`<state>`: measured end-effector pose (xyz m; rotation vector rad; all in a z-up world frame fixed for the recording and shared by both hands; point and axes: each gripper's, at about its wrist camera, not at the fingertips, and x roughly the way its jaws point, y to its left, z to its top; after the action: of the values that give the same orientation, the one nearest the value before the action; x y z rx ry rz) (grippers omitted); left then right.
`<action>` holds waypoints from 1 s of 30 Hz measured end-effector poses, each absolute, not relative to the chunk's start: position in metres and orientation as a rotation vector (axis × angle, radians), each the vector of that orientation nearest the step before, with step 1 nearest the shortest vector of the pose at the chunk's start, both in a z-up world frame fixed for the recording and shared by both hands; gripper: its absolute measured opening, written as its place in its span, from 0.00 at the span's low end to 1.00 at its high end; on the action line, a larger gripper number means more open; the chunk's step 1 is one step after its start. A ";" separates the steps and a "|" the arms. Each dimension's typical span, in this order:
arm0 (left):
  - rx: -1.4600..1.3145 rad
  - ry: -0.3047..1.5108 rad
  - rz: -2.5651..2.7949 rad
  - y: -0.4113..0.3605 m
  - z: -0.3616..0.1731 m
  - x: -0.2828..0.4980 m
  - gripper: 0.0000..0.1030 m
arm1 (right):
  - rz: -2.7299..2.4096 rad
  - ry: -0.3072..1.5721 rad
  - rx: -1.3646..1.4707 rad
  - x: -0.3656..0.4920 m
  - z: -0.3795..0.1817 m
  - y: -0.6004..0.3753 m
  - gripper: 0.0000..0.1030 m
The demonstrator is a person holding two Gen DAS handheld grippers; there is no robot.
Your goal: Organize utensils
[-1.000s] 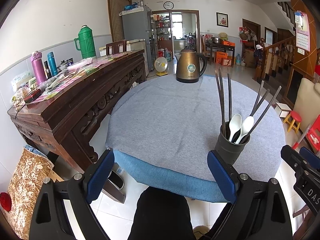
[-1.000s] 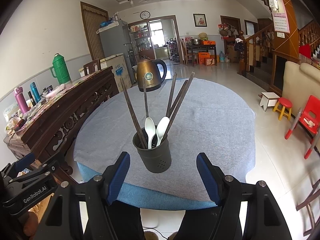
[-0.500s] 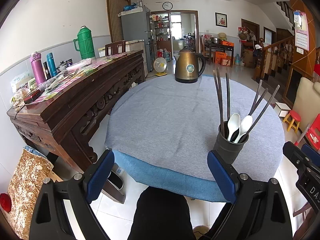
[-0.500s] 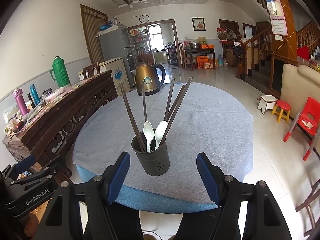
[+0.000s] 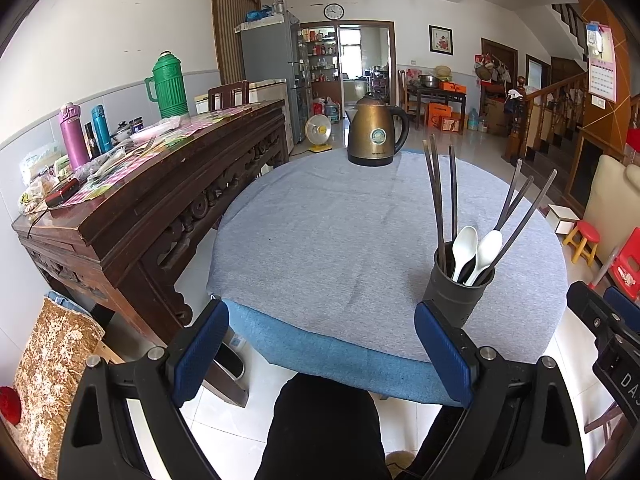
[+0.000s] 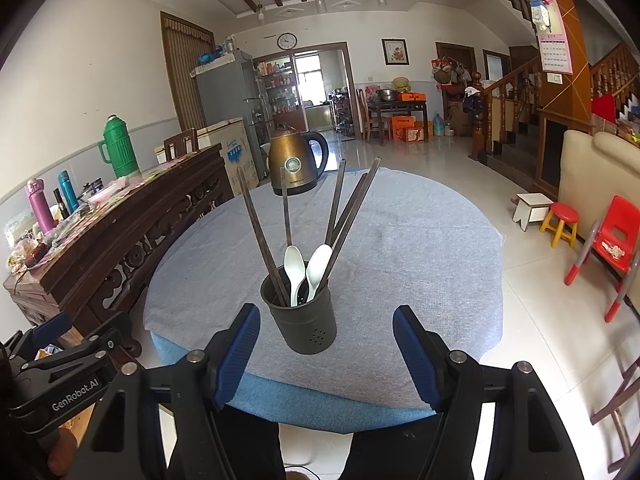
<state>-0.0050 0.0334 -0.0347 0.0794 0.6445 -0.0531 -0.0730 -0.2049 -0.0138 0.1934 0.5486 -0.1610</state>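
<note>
**Utensils stand in the dark holder, both grippers wide and empty**

A dark grey utensil holder [image 6: 304, 316] stands upright on the round table [image 6: 420, 248], which is covered with a grey-blue cloth. The holder is near the front edge of the table, on the side close to the person. Inside it there are two white spoons [image 6: 306, 272] with their bowls up, side by side in the middle, and several long dark chopsticks [image 6: 340, 212] that lean outward in different directions. Small holes are visible low on the wall of the holder.

The right gripper [image 6: 326, 354] is just in front of the holder, on the near side. Its two blue-padded fingers [image 6: 236, 356] are spread wide apart and they hold nothing; the holder appears between them but farther away, and it touches neither finger.

The left gripper [image 5: 322, 354] is to the left of the holder, before the table edge. Its fingers [image 5: 200, 352] are also spread wide, with nothing between them. In the left wrist view the holder [image 5: 458, 288] is behind the right-hand finger, which covers a little of its base.

A bronze electric kettle [image 5: 376, 132] stands at the far side of the table, well apart from the holder. A dark wooden sideboard [image 5: 152, 208] is beside the table on the left, and it carries a green thermos [image 5: 168, 84] and some bottles.
</note>
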 end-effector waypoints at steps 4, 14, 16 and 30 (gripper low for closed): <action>0.082 0.644 -0.055 0.033 -0.035 -0.006 0.91 | -0.164 0.543 0.194 -0.073 -0.013 -0.205 0.71; 0.077 0.642 -0.055 0.033 -0.035 -0.005 0.91 | -0.165 0.532 0.176 -0.074 -0.011 -0.201 0.71; 0.075 0.639 -0.052 0.033 -0.035 -0.003 0.91 | -0.168 0.523 0.164 -0.072 -0.008 -0.200 0.71; 0.068 0.699 -0.055 0.031 -0.055 0.030 0.91 | -0.184 0.537 0.135 -0.046 -0.014 -0.198 0.71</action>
<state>0.0301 0.0306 -0.0553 0.0676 0.6991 -0.0545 -0.0460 -0.1978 -0.0145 0.1348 0.5370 -0.1840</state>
